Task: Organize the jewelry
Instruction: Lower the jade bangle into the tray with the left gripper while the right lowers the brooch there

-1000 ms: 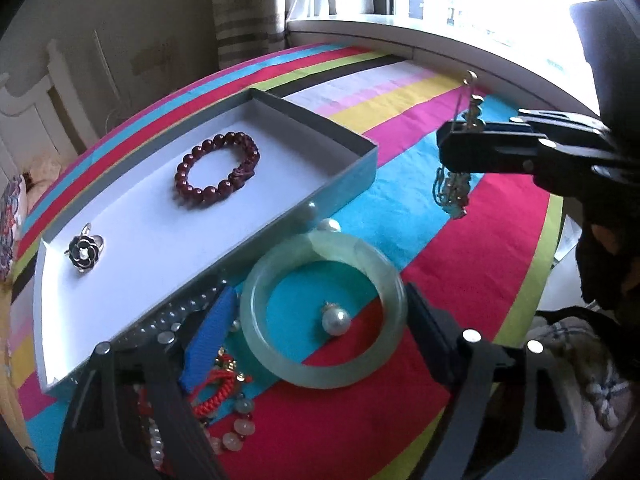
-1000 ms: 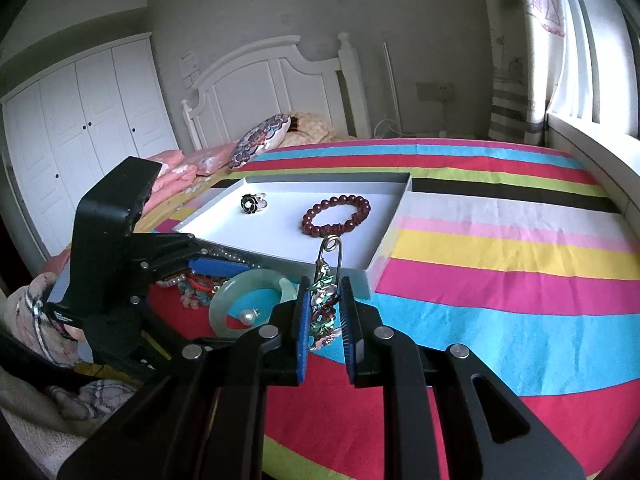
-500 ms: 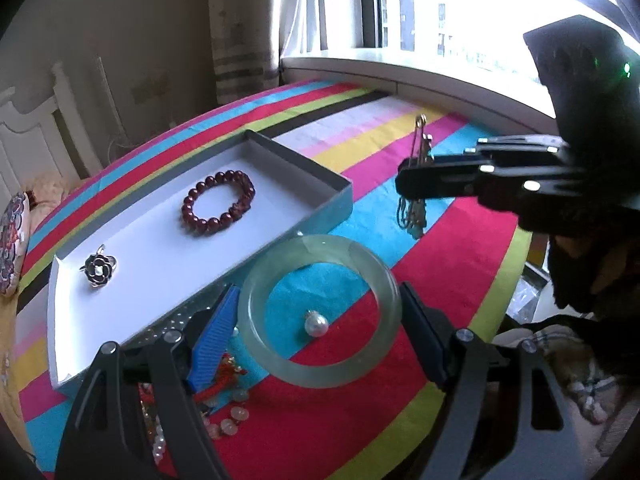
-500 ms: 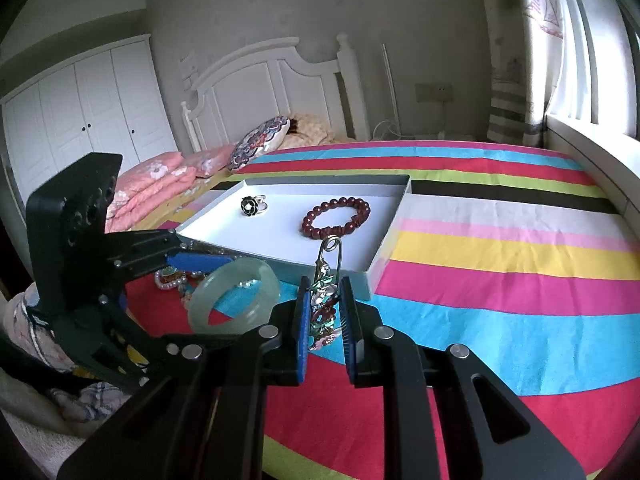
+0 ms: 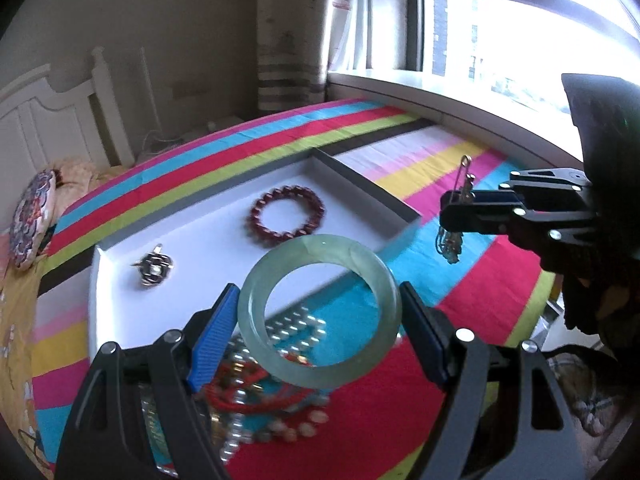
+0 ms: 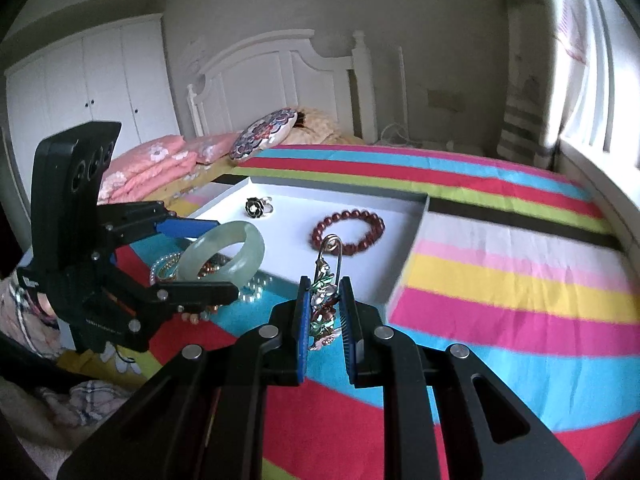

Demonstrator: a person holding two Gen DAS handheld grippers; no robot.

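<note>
My left gripper (image 5: pixel 316 320) is shut on a pale green jade bangle (image 5: pixel 320 258) and holds it in the air near the front edge of a white tray (image 5: pixel 112 320). The bangle (image 6: pixel 224 252) and left gripper (image 6: pixel 192 258) also show in the right wrist view. In the tray lie a dark red bead bracelet (image 5: pixel 286 215) and a black flower ring (image 5: pixel 154 270). My right gripper (image 6: pixel 325 312) is shut on a safety-pin brooch with green and pink charms (image 6: pixel 326 304), held above the bedspread right of the tray; it also shows in the left wrist view (image 5: pixel 456 216).
A heap of pearl and red bead jewelry (image 5: pixel 260 396) lies on the striped bedspread (image 6: pixel 500 280) below the bangle. Pillows (image 6: pixel 264 132) and a white headboard (image 6: pixel 288 80) stand at the far end. A window sill (image 5: pixel 440 96) runs along the right.
My left gripper has lifted the jade bangle off the bedspread and carried it up toward the tray's edge. The right gripper has kept hold of the brooch, nearly still.
</note>
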